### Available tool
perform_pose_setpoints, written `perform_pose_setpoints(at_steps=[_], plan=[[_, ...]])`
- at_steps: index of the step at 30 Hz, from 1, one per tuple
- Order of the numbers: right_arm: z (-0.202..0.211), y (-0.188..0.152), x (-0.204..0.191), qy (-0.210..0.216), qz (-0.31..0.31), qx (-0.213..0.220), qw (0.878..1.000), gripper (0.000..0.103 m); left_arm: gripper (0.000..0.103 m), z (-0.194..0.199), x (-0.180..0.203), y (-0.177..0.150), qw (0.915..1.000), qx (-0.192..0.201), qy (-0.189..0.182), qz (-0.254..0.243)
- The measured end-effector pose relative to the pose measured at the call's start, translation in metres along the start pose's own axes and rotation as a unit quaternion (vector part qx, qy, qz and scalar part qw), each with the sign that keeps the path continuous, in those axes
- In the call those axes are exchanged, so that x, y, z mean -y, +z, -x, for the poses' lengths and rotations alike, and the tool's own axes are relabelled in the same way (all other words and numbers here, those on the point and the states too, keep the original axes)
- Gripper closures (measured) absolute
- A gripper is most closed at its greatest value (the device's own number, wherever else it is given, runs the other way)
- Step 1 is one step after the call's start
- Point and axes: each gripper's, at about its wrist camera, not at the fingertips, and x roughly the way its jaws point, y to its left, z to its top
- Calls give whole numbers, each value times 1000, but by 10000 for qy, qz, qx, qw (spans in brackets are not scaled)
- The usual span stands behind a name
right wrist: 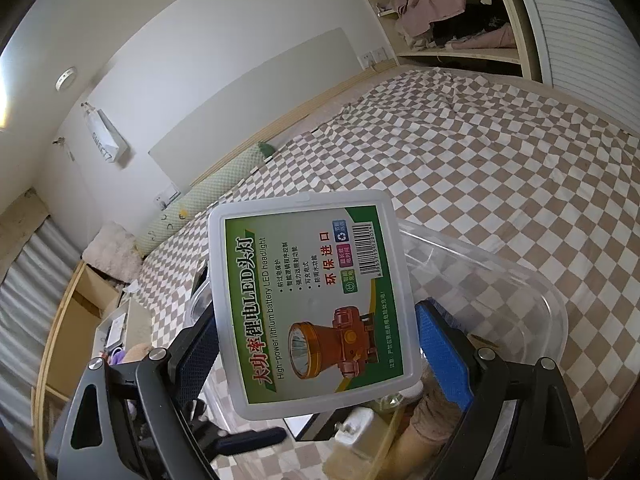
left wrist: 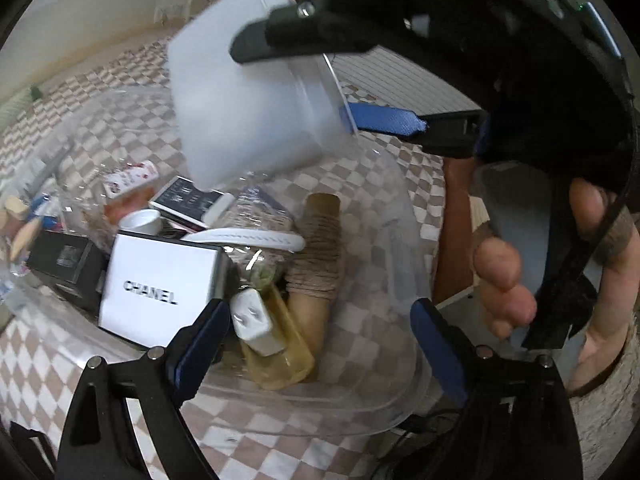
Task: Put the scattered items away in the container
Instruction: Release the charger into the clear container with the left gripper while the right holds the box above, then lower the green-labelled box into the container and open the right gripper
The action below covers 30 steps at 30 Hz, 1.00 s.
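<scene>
Here the headlamp box (right wrist: 316,300) is clamped between the right gripper (right wrist: 316,344) pads, above the clear container (left wrist: 400,216) on the checkered bed (right wrist: 500,168). The left gripper (left wrist: 320,336) hangs open over the container, nothing between its fingers.

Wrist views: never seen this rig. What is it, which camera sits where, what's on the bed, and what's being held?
There is no robot. A person holds a two-finger tool in each hand, and each tool has a fisheye camera looking along its fingers. The left wrist view shows the left tool open and empty above a clear container, which stands on a checkered bedspread. Inside the container lie a Chanel box, a white charger plug, a twine spool and more. The right wrist view shows the right tool clamped on a plastic headlight box, hovering over the same container.
</scene>
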Motion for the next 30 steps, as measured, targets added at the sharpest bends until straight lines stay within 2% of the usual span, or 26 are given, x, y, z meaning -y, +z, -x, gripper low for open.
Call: perform_pose_setpoints(at_steps=[6, 17, 23, 30], plan=[[-5, -5, -6, -28, 86, -110, 9999, 11, 10, 12, -13, -11, 9998, 18, 209, 72], [-23, -2, -18, -136, 96, -148, 9998, 11, 10, 43, -52, -17, 9974, 287, 616, 254], [-54, 6, -37, -481, 502, -354, 9969, 11, 10, 59, -79, -29, 9949, 377, 875, 328], [-96, 6, -67, -1152, 1380, -851, 9800, 11, 10, 77, -111, -39, 9919, 497, 1047, 511]])
